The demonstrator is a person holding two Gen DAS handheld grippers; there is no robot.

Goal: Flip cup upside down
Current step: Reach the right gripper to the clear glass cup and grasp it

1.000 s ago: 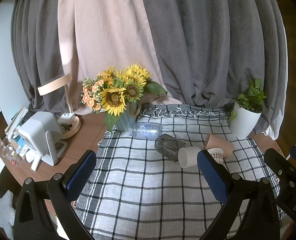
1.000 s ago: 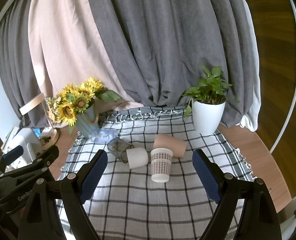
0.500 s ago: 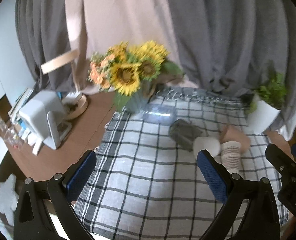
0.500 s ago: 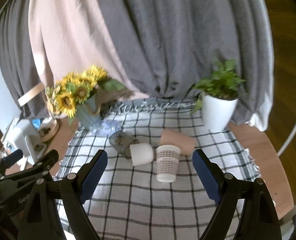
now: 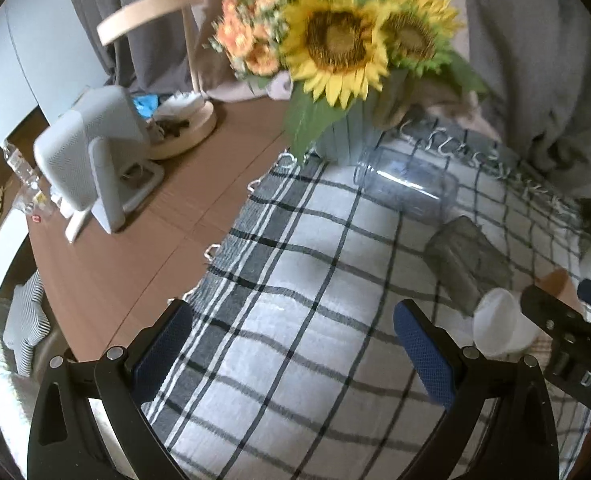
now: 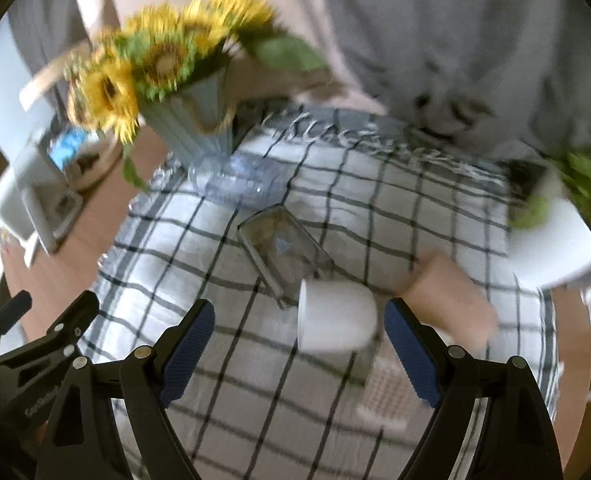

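Observation:
Several cups lie on a checked cloth (image 6: 255,380). A white cup (image 6: 337,316) lies on its side just beyond my open right gripper (image 6: 299,356), between its fingers' line. Beside it lie a dark glass tumbler (image 6: 285,248), a clear glass (image 6: 239,184), a pink paper cup (image 6: 447,292) and a blurred patterned cup (image 6: 387,388) standing near the right finger. In the left wrist view the white cup (image 5: 499,328), dark tumbler (image 5: 467,264) and clear glass (image 5: 405,188) lie right of my open, empty left gripper (image 5: 293,356).
A sunflower vase (image 5: 343,120) stands at the cloth's far left corner. A white potted plant (image 6: 555,236) stands at far right. A white device (image 5: 91,156) and a lamp base (image 5: 179,128) sit on the brown table (image 5: 143,240) to the left. Curtains hang behind.
Both grippers have moved forward and down toward the table. The cups now appear much closer, with the white cup just ahead of the right gripper. Both stay open.

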